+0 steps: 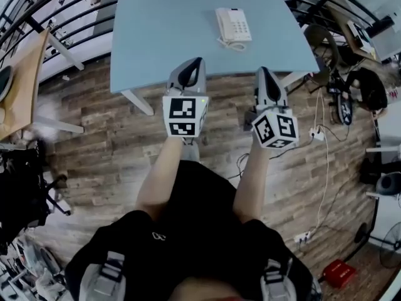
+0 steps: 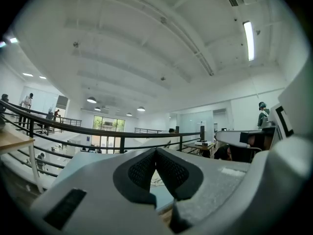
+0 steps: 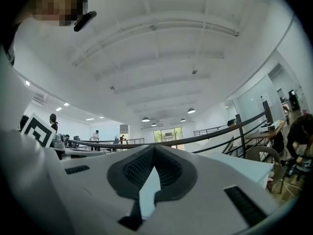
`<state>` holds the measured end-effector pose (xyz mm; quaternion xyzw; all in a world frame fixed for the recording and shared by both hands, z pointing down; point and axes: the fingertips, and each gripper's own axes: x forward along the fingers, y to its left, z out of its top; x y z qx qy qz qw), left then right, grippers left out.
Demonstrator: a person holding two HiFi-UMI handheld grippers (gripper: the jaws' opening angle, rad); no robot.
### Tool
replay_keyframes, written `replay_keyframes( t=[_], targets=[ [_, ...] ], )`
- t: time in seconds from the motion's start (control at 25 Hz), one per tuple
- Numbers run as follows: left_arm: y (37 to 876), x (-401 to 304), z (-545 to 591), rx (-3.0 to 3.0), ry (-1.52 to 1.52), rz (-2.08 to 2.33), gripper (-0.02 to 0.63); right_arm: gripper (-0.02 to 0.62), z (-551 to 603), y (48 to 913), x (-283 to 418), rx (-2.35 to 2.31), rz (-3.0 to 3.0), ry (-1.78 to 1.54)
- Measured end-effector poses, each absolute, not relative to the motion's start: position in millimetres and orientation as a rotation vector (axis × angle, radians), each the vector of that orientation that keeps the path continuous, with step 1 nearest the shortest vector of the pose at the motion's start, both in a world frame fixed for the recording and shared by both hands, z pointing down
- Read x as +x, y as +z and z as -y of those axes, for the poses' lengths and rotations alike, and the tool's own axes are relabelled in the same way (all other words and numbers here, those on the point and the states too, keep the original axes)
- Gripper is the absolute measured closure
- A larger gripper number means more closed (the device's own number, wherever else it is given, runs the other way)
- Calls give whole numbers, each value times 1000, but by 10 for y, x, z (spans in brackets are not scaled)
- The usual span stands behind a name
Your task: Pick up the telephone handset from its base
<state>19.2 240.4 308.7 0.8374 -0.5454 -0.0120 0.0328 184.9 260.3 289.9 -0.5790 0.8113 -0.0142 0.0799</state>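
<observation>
item 1: white desk phone base (image 1: 239,25), on far half of the pale blue table (image 1: 156,36).
item 2: handset (image 1: 223,21), lying on the base along its left side; coiled cord (image 1: 232,44) looped at the near end.
item 3: my left gripper (image 2: 156,152), jaw tips pressed together, nothing btwn.
item 4: my right gripper (image 3: 154,150), jaw tips pressed together, empty.
i see both grippers at the table's near edge, well apart from the phone.
</observation>
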Motion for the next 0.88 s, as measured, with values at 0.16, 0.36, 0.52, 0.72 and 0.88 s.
replay_keyframes(
  t=[0.16,0.36,0.52,0.72,0.88],
  targets=[
    [3229,33,-2139,2532,-23,1718,607,601,-2271,3064,1685,-1684,-2470,-75],
    [3453,-64,-1481,2498,26,1718,606,601,-1592,3275,1559,-1668,-2498,-125],
    [3724,12,-790,2476,75,1658,607,601,-923,3516,1600,-1696,-2500,-195],
    [4125,19,79,2442,155,1534,607,600,-62,3876,1543,-1765,-2517,-332],
    [4349,-118,769,2395,167,1478,607,601,564,4060,1435,-1821,-2516,-378]
  ],
)
